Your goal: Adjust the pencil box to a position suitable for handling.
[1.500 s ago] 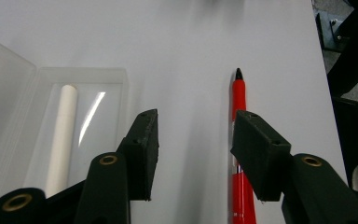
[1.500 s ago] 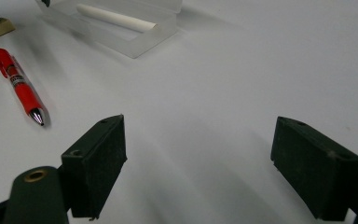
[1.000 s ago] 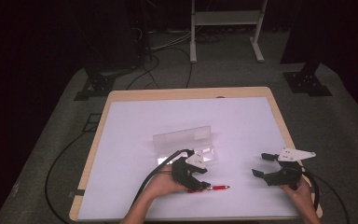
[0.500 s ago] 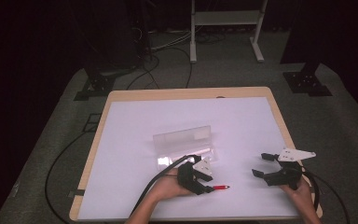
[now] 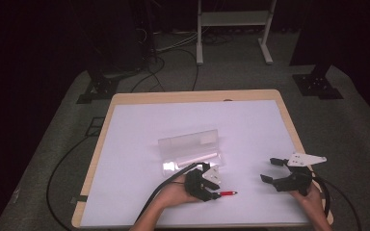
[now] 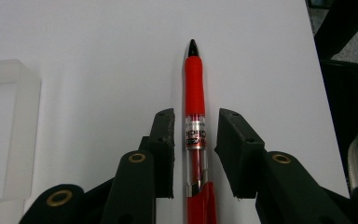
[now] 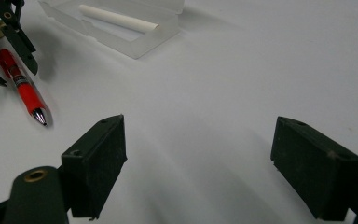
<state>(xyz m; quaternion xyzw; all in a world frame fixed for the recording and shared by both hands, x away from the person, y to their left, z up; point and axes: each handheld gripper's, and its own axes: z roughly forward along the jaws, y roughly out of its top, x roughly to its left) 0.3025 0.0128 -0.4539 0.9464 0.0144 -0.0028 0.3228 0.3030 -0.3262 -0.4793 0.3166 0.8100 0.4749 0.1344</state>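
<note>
Red pen (image 6: 195,135): flat on the worktop (image 5: 250,125), between my left tool's (image 6: 195,154) pads.
Left tool: jaws just closing, not yet gripping.
Right tool (image 7: 214,172): released, idle.
Next: clamp squarely, then lift.

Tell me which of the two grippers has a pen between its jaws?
The left gripper. Its jaws, which have just been closing, stand on either side of the red pen, small gaps remaining. The right gripper is wide open over bare table.
</note>
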